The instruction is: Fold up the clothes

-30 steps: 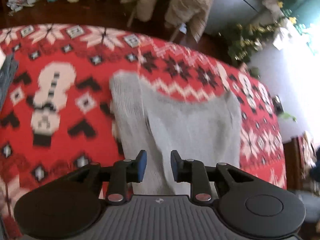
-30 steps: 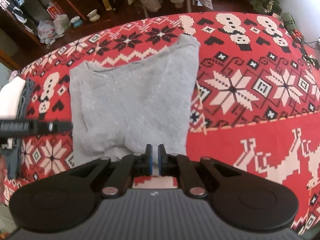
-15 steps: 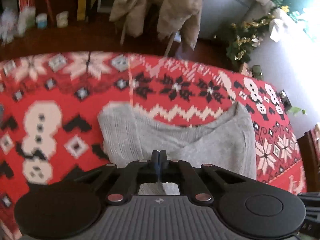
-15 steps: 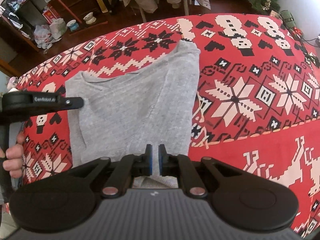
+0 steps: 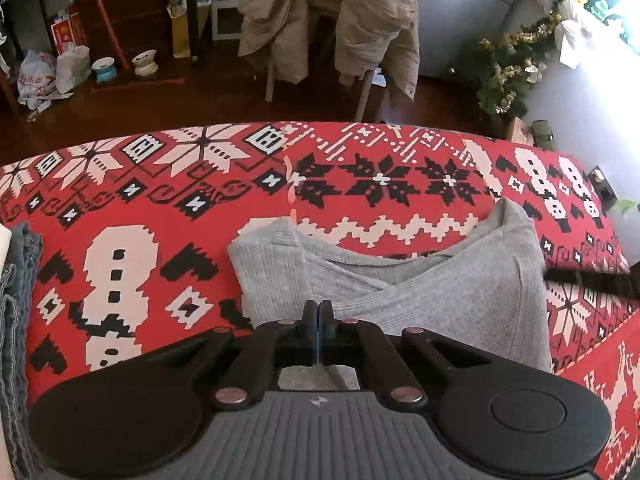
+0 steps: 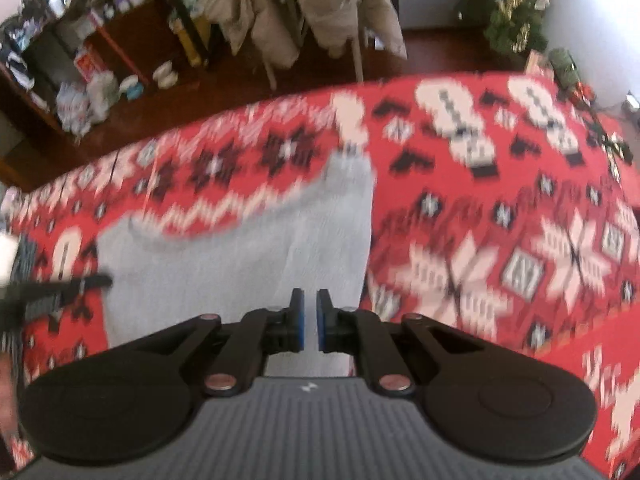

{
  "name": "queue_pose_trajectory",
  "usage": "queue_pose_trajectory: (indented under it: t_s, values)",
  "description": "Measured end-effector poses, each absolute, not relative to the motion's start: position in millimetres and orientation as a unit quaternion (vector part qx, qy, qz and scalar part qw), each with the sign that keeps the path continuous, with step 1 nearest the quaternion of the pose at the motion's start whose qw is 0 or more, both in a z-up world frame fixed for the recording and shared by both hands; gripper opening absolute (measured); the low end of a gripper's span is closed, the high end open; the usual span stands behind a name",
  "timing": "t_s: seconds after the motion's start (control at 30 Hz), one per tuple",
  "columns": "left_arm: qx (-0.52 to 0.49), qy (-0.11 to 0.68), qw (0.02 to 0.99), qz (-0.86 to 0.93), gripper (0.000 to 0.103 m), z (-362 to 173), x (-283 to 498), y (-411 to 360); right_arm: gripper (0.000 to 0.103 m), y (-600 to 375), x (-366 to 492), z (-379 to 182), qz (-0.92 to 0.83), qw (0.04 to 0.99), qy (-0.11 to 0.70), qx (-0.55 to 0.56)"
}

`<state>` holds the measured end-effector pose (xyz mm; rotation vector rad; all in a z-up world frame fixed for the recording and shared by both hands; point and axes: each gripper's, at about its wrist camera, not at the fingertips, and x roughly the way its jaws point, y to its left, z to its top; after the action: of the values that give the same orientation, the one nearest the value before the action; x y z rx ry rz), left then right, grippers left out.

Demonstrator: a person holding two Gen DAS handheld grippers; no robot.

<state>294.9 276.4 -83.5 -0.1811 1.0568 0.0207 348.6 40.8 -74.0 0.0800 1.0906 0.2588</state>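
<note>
My left claw (image 5: pixel 319 316) is pinched shut on the near edge of the grey garment (image 5: pixel 440 292); my right claw (image 6: pixel 310 314) grips the same cloth at its near edge — blue pads barely apart. The garment lies folded on the red patterned counter (image 5: pixel 160 220). Beyond — beige coats (image 5: pixel 332 20) over a chair.

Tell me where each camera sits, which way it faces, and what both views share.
Left wrist: on the left gripper, aimed steeply down along shut fingers at the grey top on the red cloth; the other gripper's tip shows at right.
Right wrist: on the right gripper, looking down, blurred, at the grey top; the left gripper enters at left.
Shared: top, cloth, beige coats behind.
</note>
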Motion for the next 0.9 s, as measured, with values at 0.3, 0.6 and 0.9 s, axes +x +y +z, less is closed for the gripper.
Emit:
queue_pose_trajectory:
  t_s: [0.3,0.6,0.9]
  values:
    - [-0.091,0.515,0.853,0.011,0.001,-87.4,296.4,275.3,0.000,32.2,410.5,-114.1,0.107,0.839,0.533,0.017]
    - [-0.089,0.518,0.851,0.016,0.001,-91.7,297.7,274.0,0.000,29.3,429.4,-115.9,0.109,0.845,0.523,0.007]
    - [-0.089,0.517,0.851,0.019,0.003,-90.4,295.1,274.1,0.003,25.4,415.0,-99.1,0.121,0.846,0.518,0.017]
